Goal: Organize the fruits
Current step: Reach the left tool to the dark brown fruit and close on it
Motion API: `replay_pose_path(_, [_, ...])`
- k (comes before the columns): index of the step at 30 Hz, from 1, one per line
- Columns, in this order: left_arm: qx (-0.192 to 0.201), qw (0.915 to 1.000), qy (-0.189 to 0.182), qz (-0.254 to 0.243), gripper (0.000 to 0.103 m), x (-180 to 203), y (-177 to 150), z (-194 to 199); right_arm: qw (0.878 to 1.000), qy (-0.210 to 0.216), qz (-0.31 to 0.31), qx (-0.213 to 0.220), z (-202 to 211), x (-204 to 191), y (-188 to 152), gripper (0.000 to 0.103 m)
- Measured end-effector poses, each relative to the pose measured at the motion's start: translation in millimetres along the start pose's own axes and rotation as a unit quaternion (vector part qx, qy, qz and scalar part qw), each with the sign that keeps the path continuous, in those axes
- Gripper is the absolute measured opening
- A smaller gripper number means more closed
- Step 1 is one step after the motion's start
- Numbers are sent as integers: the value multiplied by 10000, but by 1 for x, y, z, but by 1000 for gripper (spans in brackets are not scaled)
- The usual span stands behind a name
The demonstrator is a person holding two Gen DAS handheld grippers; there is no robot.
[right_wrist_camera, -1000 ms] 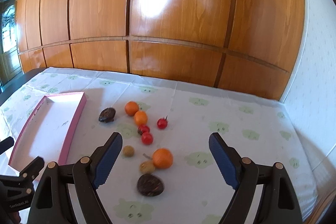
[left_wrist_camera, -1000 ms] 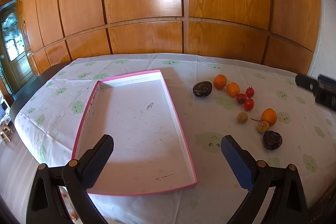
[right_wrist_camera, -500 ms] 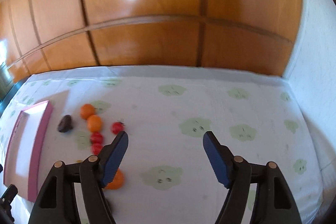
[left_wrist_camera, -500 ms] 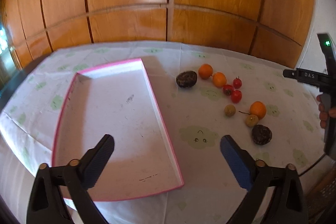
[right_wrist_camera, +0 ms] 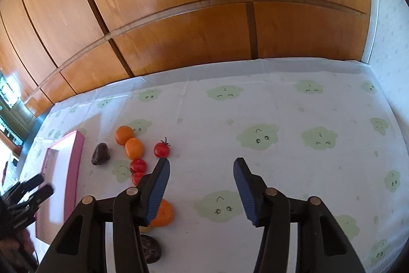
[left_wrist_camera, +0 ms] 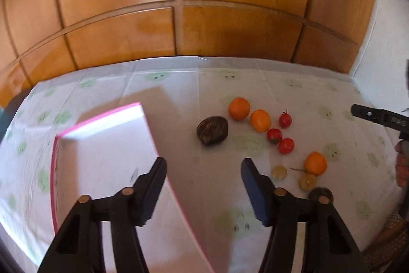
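Fruits loose on desk [left_wrist_camera: 294, 73] with white cloth printed in green clouds, all outside pink-rimmed tray [left_wrist_camera: 102, 119] at left. Nearest tray: dark wrinkled fruit [left_wrist_camera: 212, 131]. Just right of it, two oranges [left_wrist_camera: 239, 108] side by side, then three red tomatoes [left_wrist_camera: 274, 135] close together. Nearer camera: third orange [left_wrist_camera: 315, 163], two small yellowish fruits [left_wrist_camera: 279, 172] beside it, second dark fruit [left_wrist_camera: 320, 195] partly hidden behind gripper frame.

Left gripper [left_wrist_camera: 203, 165] above desk between tray edge and fruit cluster; jaws half-wide, just been closing, nothing between them. Right gripper [right_wrist_camera: 202, 165] over bare cloth right of fruits; jaws likewise half-wide, just been closing, empty, third orange [right_wrist_camera: 163, 213] partly behind left blue pad [right_wrist_camera: 158, 186]. Wooden panelled wall [left_wrist_camera: 204, 4] behind desk.
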State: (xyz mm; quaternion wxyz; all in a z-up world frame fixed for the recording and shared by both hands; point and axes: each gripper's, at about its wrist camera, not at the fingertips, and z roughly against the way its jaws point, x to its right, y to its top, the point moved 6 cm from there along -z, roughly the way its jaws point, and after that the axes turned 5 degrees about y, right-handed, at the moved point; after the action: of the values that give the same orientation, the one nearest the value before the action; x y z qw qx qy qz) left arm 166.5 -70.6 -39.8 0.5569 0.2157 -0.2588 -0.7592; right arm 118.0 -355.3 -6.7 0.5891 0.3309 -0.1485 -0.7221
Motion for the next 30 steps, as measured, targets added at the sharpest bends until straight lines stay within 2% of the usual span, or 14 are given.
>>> replay_pose_path(3, [-206, 9997, -77, -120, 56, 8, 12, -23, 9998, 131, -127, 1, 0, 1, 2, 53])
replay_pose_path(7, [-402, 9990, -111, -128, 59, 16, 24, -52, 9993, 291, -216, -16, -2, 0, 4, 53])
replay_pose_path(11, [-609, 9981, -22, 117, 68, 15, 32, -81, 9990, 379, -209, -113, -6, -4, 2, 53])
replay_pose_path(15, [-831, 9947, -93, 593, 70, 8, 38, -105, 9989, 424, -153, -162, -9, -8, 1, 53])
replay_pose_path(17, [-913, 9938, -81, 624, 69, 10, 39, -116, 9988, 417, -137, -211, -11, -8, 1, 53])
replay_pose_path(18, [-958, 9935, -79, 617, 67, 11, 39, -121, 9988, 412, -129, -225, -12, -8, 1, 53])
replay_pose_path(19, [-1022, 9927, -103, 637, 55, 12, 37, -126, 9988, 402, -122, -232, -12, -8, 1, 53])
replay_pose_path(20, [-1099, 9915, -202, 672, 50, 15, 35, -131, 9989, 388, -120, -245, -13, -8, 0, 53])
replay_pose_path(26, [-860, 9946, -190, 553, 48, 28, 18, -105, 9982, 360, -153, -451, -23, -6, -5, 53])
replay_pose_path(27, [-819, 9951, -187, 526, 46, 31, 16, -99, 9977, 403, -133, -520, -25, -8, -7, 53])
replay_pose_path(28, [-779, 9955, -215, 495, 37, 34, 12, -91, 9972, 450, -87, -584, -28, -10, -9, 52])
replay_pose_path(30, [-638, 9970, -234, 373, 28, 40, 4, -73, 9960, 543, 80, -708, -33, -19, -14, 49])
